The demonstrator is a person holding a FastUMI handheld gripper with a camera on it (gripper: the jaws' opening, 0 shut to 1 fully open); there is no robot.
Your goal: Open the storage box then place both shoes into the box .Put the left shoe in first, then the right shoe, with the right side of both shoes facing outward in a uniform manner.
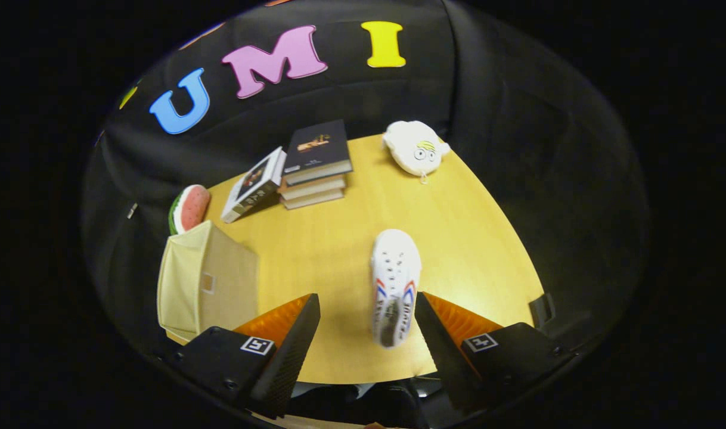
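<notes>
Two wedge-shaped fingers on the claw [367,310], spread wide; blocky mounts behind, each with a square coded marker and small screws.

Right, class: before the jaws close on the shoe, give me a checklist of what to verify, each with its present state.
1. Gripper jaws open: ok, set wide apart.
2. White shoe between the jaws: ok, though nearer the right one.
3. Both jaws pressing the shoe: not ok, a gap shows on the left.
4. Storage box open: cannot tell, its opening faces away.
5. Which shoe this is, left or right: cannot tell.
6. Table between shoe and box free of the books: ok.
</notes>
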